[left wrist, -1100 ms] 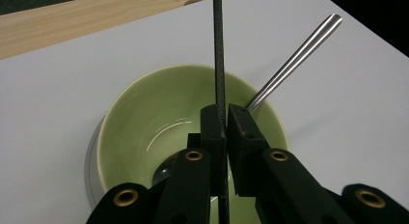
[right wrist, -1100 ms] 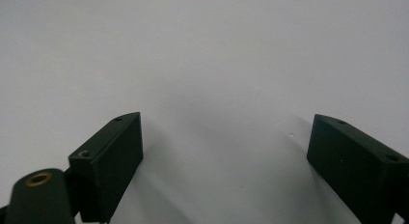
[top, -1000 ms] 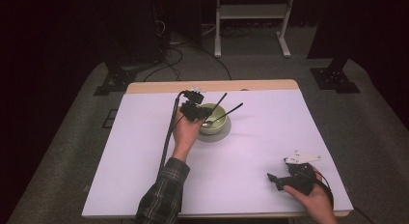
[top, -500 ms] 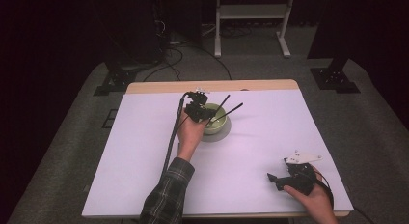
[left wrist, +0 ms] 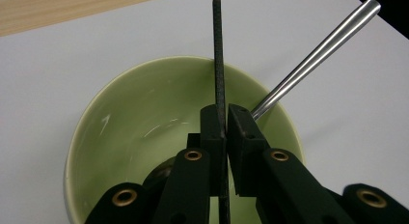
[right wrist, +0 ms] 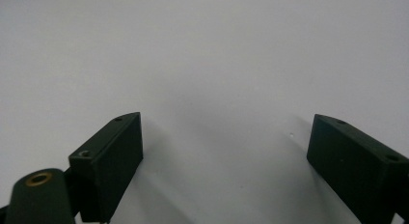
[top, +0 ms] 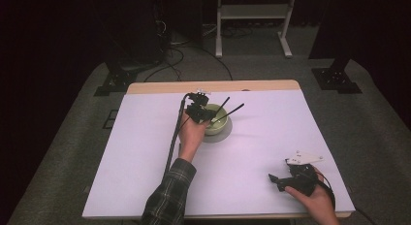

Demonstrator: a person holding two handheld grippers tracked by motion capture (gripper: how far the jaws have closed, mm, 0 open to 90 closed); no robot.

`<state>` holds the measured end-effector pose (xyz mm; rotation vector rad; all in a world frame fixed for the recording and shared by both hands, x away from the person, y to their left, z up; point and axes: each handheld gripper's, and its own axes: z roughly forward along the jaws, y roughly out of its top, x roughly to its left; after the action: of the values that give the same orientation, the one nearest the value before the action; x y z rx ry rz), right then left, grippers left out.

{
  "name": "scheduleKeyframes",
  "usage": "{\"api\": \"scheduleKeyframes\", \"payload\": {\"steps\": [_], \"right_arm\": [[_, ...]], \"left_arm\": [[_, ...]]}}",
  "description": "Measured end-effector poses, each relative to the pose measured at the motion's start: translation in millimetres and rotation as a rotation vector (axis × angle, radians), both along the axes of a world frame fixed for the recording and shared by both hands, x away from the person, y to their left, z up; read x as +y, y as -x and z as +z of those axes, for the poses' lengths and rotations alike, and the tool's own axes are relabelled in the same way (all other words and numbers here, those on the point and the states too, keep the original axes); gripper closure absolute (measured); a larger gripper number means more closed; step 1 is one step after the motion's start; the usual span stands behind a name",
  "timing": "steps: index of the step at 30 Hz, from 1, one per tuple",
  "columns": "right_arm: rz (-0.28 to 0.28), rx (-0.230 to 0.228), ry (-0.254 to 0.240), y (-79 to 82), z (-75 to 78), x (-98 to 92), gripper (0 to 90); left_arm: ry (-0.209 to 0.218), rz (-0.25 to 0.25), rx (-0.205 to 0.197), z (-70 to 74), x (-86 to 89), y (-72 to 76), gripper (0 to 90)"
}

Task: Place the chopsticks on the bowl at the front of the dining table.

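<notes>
While the left gripper hangs over the green bowl, jaws clamped on a thin black stick, a metal handle leans on the rim. Left forearm stretches forward. Right gripper rests low near the table edge, jaws wide, empty.

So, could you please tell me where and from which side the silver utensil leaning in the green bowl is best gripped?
Probably on the bare upper handle of the silver utensil, past the rim of the green bowl. It slants up and out over the white table, so come from the bowl's open side, fingers set across the shaft. The left gripper, shut on the black stick, blocks the near side.
</notes>
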<state>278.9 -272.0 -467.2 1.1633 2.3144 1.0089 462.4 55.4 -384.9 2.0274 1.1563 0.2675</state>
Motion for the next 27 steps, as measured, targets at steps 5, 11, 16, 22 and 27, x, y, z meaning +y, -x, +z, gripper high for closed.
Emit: {"api": "scheduleKeyframes", "payload": {"steps": [5,11,16,22,27], "right_arm": [[0.000,0.000,0.000,0.0,0.0,0.0,11.1],[0.000,-0.001,0.000,0.0,0.0,0.0,11.1],[0.000,0.001,0.000,0.1,0.1,0.0,11.1],[-0.001,0.000,0.000,0.1,0.1,0.1,11.1],[-0.001,0.000,0.000,0.1,0.1,0.1,11.1]], "left_arm": [[0.002,0.009,-0.004,-0.2,-0.6,-0.2,83.2],[-0.001,0.014,-0.016,2.1,0.9,0.9,72.1],[0.001,0.015,-0.034,9.8,6.3,4.6,64.5],[-0.016,0.026,-0.049,19.2,17.5,9.9,53.9],[-0.046,0.030,-0.069,30.7,28.3,17.2,41.3]]}}
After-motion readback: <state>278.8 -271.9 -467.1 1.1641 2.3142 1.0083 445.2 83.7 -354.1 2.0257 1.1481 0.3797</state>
